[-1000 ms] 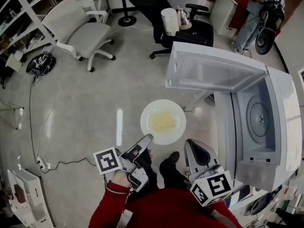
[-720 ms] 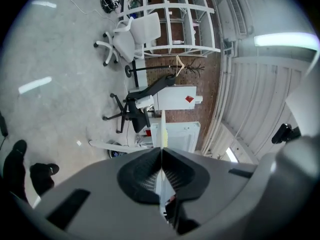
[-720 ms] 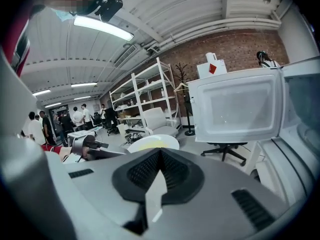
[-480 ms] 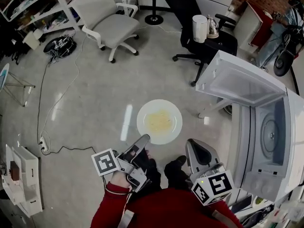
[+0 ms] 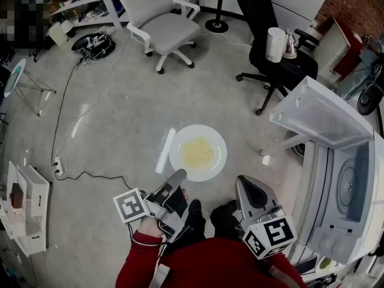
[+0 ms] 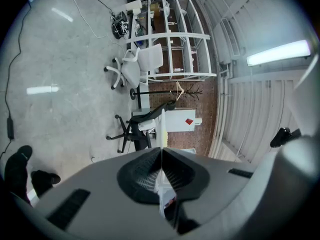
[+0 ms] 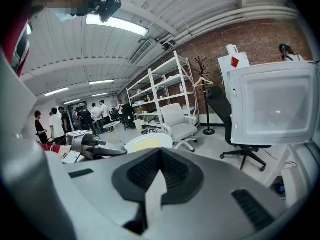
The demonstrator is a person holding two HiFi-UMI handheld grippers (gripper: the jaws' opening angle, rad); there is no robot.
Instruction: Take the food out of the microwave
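A white plate (image 5: 216, 161) with yellow food (image 5: 197, 151) hangs over the floor, held level by its near rim. My left gripper (image 5: 179, 174) is shut on that rim; in the left gripper view the plate (image 6: 163, 133) shows edge-on between the jaws of the left gripper (image 6: 161, 154). To the right, my right gripper (image 5: 243, 182) is shut with nothing in it, a little apart from the plate. The right gripper view shows the right gripper (image 7: 159, 156), the plate (image 7: 148, 142) and the left gripper (image 7: 95, 147) beyond it. The white microwave (image 5: 359, 221) stands at the right with its door (image 5: 321, 122) open.
A grey office chair (image 5: 162, 23) and a black chair (image 5: 270, 62) carrying a white jug (image 5: 275, 44) stand on the floor beyond the plate. A cable and power strip (image 5: 58, 161) lie at left, near a white shelf unit (image 5: 24, 209). Several people (image 7: 60, 118) stand far off.
The view has swung left: the microwave has slid toward the right edge. The plate, still in my left gripper, is now farther from the microwave. Both grippers keep their grip states.
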